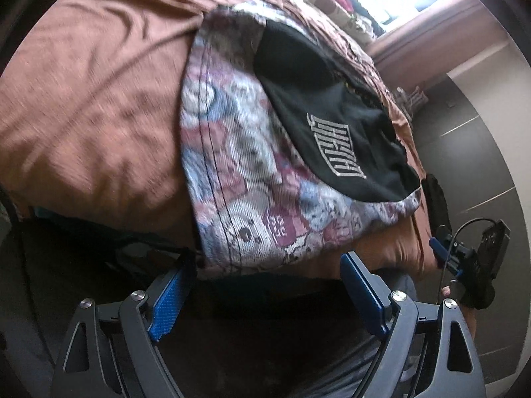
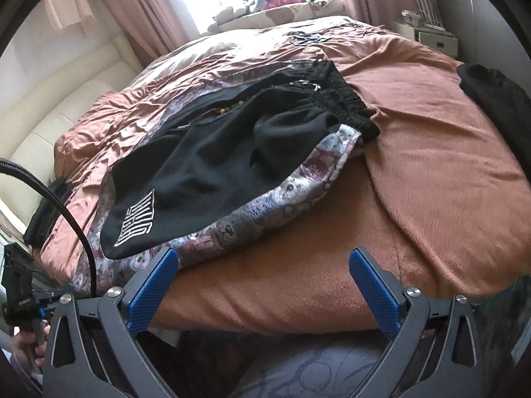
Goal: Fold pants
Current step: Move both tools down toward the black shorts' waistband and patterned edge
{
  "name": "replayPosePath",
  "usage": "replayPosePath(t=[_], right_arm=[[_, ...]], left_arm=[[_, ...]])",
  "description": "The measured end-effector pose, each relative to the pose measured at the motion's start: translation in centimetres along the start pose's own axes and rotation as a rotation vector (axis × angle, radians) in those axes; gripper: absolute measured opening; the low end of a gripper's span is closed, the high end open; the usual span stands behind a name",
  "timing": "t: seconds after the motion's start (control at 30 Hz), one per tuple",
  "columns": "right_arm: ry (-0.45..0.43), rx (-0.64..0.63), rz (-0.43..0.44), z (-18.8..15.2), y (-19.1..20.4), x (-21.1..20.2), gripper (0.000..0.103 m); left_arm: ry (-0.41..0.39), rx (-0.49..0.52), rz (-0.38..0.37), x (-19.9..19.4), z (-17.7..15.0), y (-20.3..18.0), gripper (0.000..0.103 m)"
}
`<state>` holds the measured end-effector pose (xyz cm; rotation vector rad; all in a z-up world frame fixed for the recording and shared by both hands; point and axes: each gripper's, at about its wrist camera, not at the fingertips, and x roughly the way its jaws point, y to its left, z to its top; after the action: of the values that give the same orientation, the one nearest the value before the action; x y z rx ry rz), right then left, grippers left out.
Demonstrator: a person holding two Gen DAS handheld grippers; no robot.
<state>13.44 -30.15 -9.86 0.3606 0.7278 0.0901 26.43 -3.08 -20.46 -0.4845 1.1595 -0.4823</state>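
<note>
**Both grippers spread wide at the foot of a bed, pants lying ahead of them**

The left gripper [image 1: 265, 285] stands with its blue-padded jaws wide apart and nothing between them; its tips hang just short of the near hem of the pants [image 1: 252, 172]. The right gripper [image 2: 262, 278] is likewise spread wide and empty, poised over the front edge of the bed, its left pad near the hem but, as far as the view shows, not pressing on it. Each camera catches the other gripper at the frame edge, held in a hand [image 2: 28, 345].

The surface is a bed covered by a brown blanket [image 2: 431, 172], creased on the far-left side and smoother at the right. A dark garment [image 2: 491, 93] lies at the right edge of the bed. Pink curtains [image 2: 142, 10] flank a bright window beyond the bed, where a heap of clothes and soft things sits. A cream padded panel [image 2: 66, 99] runs along the left, and a small white drawer unit [image 2: 431, 39] stands at the far right.

The pants are black with patterned pale-and-maroon side panels and a white logo [image 2: 136, 222] near the hem. Their long axis runs from the near-left hem diagonally away to the gathered elastic waistband [image 2: 345, 99] at the far right.
</note>
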Motion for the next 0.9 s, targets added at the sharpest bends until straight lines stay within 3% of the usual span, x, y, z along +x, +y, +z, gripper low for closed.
replayPosePath(t=[0.17, 0.4, 0.5, 0.67, 0.9], right_arm=[[-0.004, 0.011, 0.002, -0.4, -0.5, -0.4, 0.103], [-0.037, 0.062, 0.004, -1.0, -2.1, -1.4, 0.103], [-0.034, 0.073, 0.02, -1.1, -2.5, -1.5, 0.103], [-0.036, 0.085, 0.022, -0.9, -3.2, -1.5, 0.103], [-0.023, 0.123, 0.044, -0.3, -4.2, -0.4, 0.098]], left_arm=[[0.014, 0.002, -0.034, 0.6, -0.2, -0.6, 0.088], [-0.091, 0.102, -0.057, -2.5, -0.3, -3.2, 0.088], [-0.117, 0.102, -0.024, -2.5, 0.3, -3.3, 0.087], [-0.139, 0.063, 0.043, -1.5, 0.9, -2.7, 0.067], [-0.148, 0.1, 0.128, -0.5, 0.6, -1.9, 0.062]])
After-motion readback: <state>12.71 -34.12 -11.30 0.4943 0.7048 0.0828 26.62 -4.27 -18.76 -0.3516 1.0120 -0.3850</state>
